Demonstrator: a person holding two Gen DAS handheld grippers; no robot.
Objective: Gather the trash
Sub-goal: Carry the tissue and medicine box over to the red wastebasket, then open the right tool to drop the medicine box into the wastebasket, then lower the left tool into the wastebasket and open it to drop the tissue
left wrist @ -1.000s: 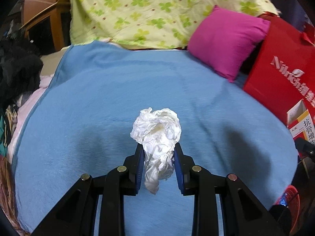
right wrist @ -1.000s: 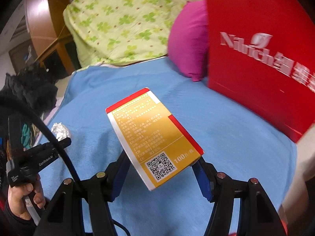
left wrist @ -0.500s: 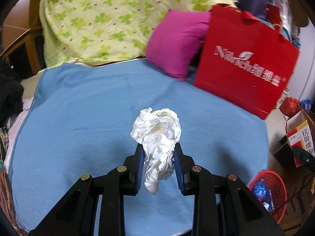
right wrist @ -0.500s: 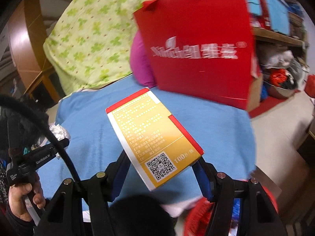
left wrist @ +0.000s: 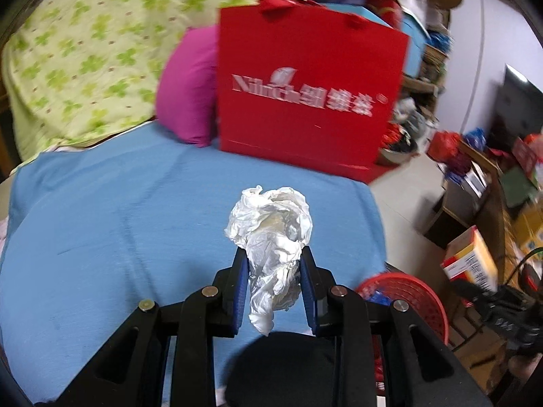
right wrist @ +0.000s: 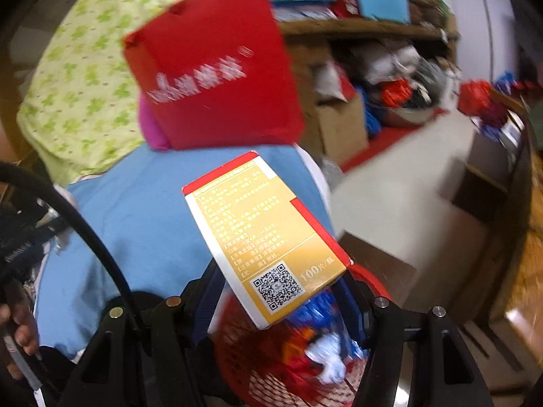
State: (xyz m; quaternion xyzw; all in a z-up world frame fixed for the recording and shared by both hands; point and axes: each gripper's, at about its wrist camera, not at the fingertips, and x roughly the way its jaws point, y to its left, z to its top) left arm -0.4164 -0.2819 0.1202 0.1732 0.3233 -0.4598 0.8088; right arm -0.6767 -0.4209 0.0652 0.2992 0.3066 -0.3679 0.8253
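Tissue [left wrist: 271, 234] crumpled and pinched in nearly closed left tongs [left wrist: 273, 285] above blue bed [left wrist: 118, 210], red basket [left wrist: 410, 295] at right on floor, box [right wrist: 268, 240] clamped in half-open right tongs [right wrist: 281, 305], just above basket [right wrist: 298, 366] holding scraps

Blue-covered bed [left wrist: 118, 210] w/ green floral quilt [left wrist: 88, 54], pale floor [right wrist: 390, 203], cluttered wooden shelf [right wrist: 366, 28] behind.
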